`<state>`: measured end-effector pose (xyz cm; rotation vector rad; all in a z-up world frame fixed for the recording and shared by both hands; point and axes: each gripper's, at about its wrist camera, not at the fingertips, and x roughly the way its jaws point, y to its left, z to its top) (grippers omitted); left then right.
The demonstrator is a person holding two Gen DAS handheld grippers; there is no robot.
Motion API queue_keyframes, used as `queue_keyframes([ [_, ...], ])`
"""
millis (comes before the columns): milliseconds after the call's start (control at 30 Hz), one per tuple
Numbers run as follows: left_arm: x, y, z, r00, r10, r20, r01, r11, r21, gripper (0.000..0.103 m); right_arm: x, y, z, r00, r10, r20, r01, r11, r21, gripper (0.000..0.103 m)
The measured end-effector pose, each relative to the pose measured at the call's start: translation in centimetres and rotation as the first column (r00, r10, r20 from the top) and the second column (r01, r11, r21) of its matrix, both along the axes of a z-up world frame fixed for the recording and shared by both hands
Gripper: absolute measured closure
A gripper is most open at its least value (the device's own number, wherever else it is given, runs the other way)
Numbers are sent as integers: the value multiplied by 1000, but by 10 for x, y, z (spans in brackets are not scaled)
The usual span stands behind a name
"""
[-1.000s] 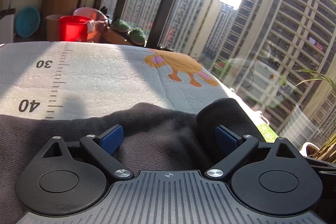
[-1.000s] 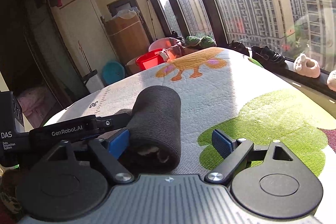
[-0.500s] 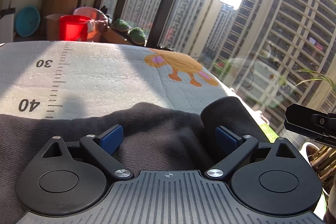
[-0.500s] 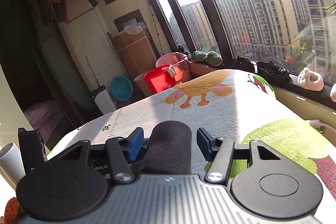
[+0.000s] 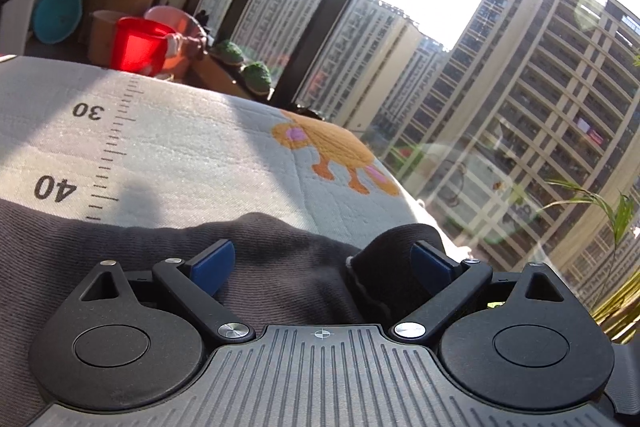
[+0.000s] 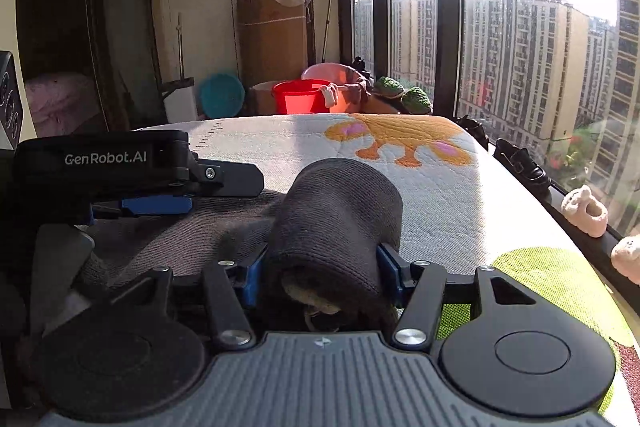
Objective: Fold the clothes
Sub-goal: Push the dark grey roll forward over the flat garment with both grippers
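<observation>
Here, right gripper (image 6: 322, 263) clamped on the rolled end of the dark grey garment (image 6: 340, 211), blue pads (image 6: 387, 267) pressing both sides of the roll. Left gripper (image 5: 320, 263) has its jaws wide apart, resting over the same garment (image 5: 280, 255); the right pad (image 5: 430, 261) sits against a folded-up cuff, the left pad touching nothing clearly. Garment is a ribbed knit, soft, thick, partly rolled into a fat tube, the rest spread flat toward the near-left edge of the mat (image 6: 440, 195). Mat is quilted, off-white, with a printed ruler scale (image 5: 108, 155) along the left side, an orange animal print (image 6: 400, 141) near the far edge and a green patch (image 6: 540, 279) at the near-right corner. Beyond the far edge: red bucket (image 6: 304, 97), teal basin (image 6: 222, 95), cardboard box (image 6: 272, 35), green slippers (image 6: 416, 99). Along the right edge on the window sill: black shoes (image 6: 520, 163), pale plush slippers (image 6: 584, 211). Nothing blocks the roll.
</observation>
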<state>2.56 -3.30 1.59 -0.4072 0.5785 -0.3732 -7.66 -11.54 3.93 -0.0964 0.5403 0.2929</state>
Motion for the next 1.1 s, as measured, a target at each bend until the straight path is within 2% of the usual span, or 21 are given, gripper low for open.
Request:
queue_keyframes([
  [100, 5, -15, 8, 998, -58, 11, 58, 998, 2, 5, 1, 11, -1, 1000, 27, -4, -27, 998, -61, 41],
  [200, 12, -31, 7, 999, -50, 8, 48, 993, 105, 5, -2, 1, 2, 999, 29, -12, -30, 999, -11, 35],
  [267, 16, -39, 5, 999, -34, 8, 32, 985, 170, 5, -5, -9, 4, 999, 28, -20, -27, 999, 42, 34],
  [367, 19, -25, -5, 999, -32, -23, 33, 997, 67, 4, -11, -41, 4, 998, -1, -66, 19, 964, 265, 34],
  [433, 22, -19, -6, 999, -33, -33, 34, 999, 23, 5, -11, -53, 1, 996, -22, -86, 53, 929, 367, 34],
  [467, 21, -18, -5, 999, -33, -29, 33, 999, 21, 5, -10, -53, 0, 996, -35, -80, 62, 925, 374, 34],
  [533, 17, -15, 1, 999, -32, -17, 32, 999, 16, 5, -10, -40, 3, 997, -60, -43, 69, 960, 270, 53],
  [633, 16, -12, 14, 997, -80, -6, 79, 996, -40, 8, -10, -19, 10, 999, -39, 4, 39, 996, 80, 56],
  [700, 19, -18, 20, 990, -141, -16, 140, 988, -60, 22, -13, -3, 13, 999, -2, 42, 4, 999, -50, 57],
  [767, 24, -32, 17, 985, -165, -45, 165, 986, -8, 24, -20, 11, 12, 997, 32, 77, -20, 989, -147, 57],
  [833, 30, -46, 13, 980, -186, -75, 190, 981, 46, 43, -25, 14, 12, 995, 52, 85, -38, 986, -162, 55],
  [933, 30, -40, 1, 983, -160, -89, 165, 984, 62, 46, -29, -16, 18, 999, 34, 33, -36, 998, 52, 50],
  [967, 28, -35, -2, 986, -144, -89, 151, 986, 66, 46, -30, -27, 20, 999, 29, 13, -31, 991, 130, 39],
  [1000, 27, -29, -5, 988, -129, -89, 136, 988, 71, 45, -28, -39, 19, 1000, 18, -19, -14, 976, 217, 33],
  [1033, 25, -23, -5, 989, -118, -91, 125, 990, 72, 45, -25, -52, 18, 998, 8, -55, 9, 952, 306, 33],
  [1100, 22, -14, -6, 991, -97, -92, 104, 992, 78, 37, -17, -74, 14, 992, -10, -126, 67, 887, 458, 33],
])
